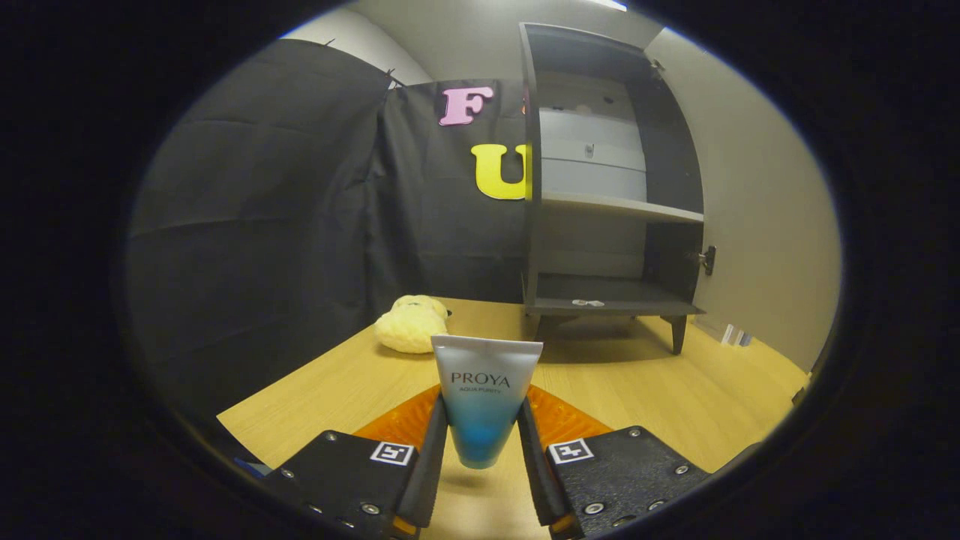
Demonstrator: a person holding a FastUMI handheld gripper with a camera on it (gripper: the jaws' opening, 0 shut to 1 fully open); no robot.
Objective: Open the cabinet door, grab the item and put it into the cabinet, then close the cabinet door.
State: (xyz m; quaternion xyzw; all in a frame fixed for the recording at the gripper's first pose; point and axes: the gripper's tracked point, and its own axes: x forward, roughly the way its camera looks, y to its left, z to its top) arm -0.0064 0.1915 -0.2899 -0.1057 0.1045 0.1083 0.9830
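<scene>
tube [484, 397]: glossy plastic | table [645, 390]: smooth wood | toy [411, 324]: fuzzy plush

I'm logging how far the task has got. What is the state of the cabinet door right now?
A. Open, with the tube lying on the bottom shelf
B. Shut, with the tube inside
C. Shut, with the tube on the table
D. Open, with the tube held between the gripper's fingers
D: the cabinet stands open with its shelves showing, and the gripper is shut on the tube.

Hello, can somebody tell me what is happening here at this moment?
A person's handheld claw is shut on a white-and-blue tube, held above the wooden table. Beyond it the cabinet stands with its door already open and the bottom shelf free. A yellow plush toy lies on the table nearby.
</scene>
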